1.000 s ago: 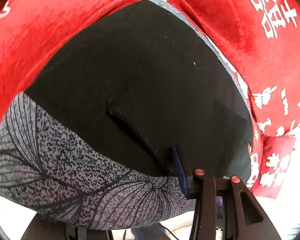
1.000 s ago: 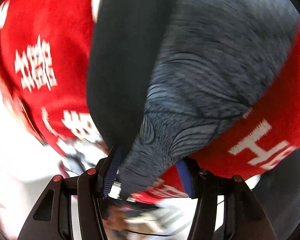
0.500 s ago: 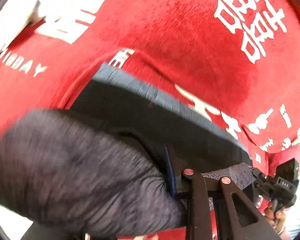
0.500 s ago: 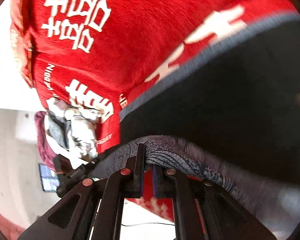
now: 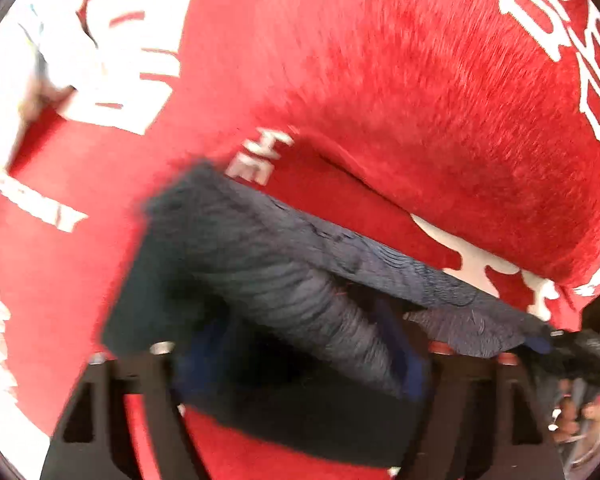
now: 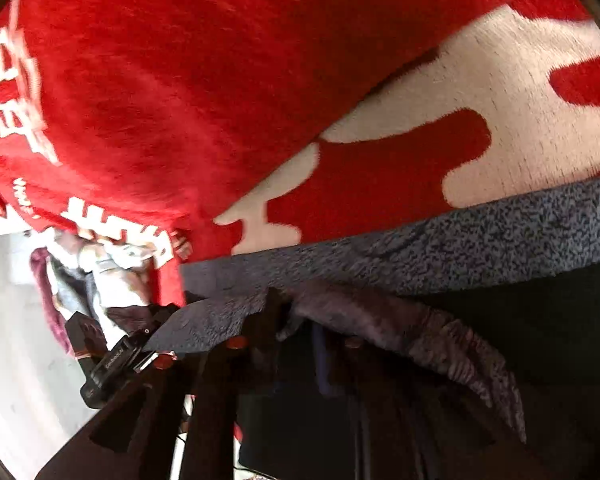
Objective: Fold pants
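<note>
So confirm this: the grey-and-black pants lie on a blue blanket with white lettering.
Not blue: the blanket is red, as the left wrist view shows. The grey-and-black pants do lie on it, and its lettering is white.

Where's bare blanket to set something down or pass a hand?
Free: red blanket beyond the pants' far grey edge, and beside their dark end in the left wrist view. Crowded: cloth bunched between the left tongs; clothes pile off the blanket's edge.
</note>
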Available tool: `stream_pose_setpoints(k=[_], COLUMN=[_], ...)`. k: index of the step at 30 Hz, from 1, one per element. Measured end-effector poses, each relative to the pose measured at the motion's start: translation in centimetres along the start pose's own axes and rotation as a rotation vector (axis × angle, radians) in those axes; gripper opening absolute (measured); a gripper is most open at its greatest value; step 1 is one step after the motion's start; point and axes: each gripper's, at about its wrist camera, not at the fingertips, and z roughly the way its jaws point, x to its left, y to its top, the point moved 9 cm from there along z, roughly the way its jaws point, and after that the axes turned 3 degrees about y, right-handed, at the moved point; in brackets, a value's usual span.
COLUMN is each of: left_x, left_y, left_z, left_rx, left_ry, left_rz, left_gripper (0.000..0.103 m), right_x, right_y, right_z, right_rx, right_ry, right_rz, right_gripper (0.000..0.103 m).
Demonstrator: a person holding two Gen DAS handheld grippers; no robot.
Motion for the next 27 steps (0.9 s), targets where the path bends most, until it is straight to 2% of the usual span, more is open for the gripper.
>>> stream_pose_setpoints(k=[1, 2, 3, 7, 11, 13, 16, 19, 21, 24, 27], left_x=[0.2, 0.3, 0.1, -2.5, -7.8, -11.6, -16.9, -22.3, -25.3, -29.3, -31.7], left_y=[-0.1, -0.4, -0.9, -3.2, -7.5, -10.3, -14.2, -17.9, -20.2, -23.6, -26.7], left_z=[-0.9, -1.4, -1.9, -3.1, -3.6, -3.0, -2.7, -2.5, -2.2, -2.2, -2.0], left_rx=[-0.017, -0.018, -0.014, -0.007, 0.016, 0.080, 0.144, 0.186, 0.229, 0.267, 0.293], left_ry=[0.022, 0.041, 0.070, 0.122, 0.090, -0.008, -0.117, -0.231, -0.299, -0.359, -0.387], left_rz=[0.009, 0.021, 0.038, 0.117, 0.235, 0.265, 0.340, 0.418, 0.437, 0.463, 0.499], left_gripper=[0.087, 0.087, 0.087, 0.087, 0.087, 0.087, 0.087, 0.087, 0.087, 0.087, 0.087], right_x=[0.5, 1.6, 2.6, 4.2, 1.9, -0.4, -5.2, -10.5, -13.8, -17.6, -21.0], right_y=[-0.3, -0.5, -0.9, -2.9, -5.9, -7.9, -11.9, -17.2, -21.6, -26.9, -31.7], right_z=[-0.3, -0.8, -1.4, -4.8, -10.2, -12.8, -17.5, -21.0, -23.2, -25.1, -26.1], right_rx=[0.001, 0.000, -0.009, -0.056, -0.110, -0.124, -0.174, -0.222, -0.256, -0.300, -0.367], right_ry=[0.011, 0.031, 0.036, -0.014, -0.080, -0.118, -0.166, -0.224, -0.256, -0.277, -0.234], right_rz=[-0.017, -0.043, -0.069, -0.166, -0.175, -0.133, -0.030, 0.104, 0.193, 0.299, 0.415], right_gripper=[0.054, 0.077, 0.083, 0.083, 0.083, 0.083, 0.083, 0.083, 0.083, 0.083, 0.083])
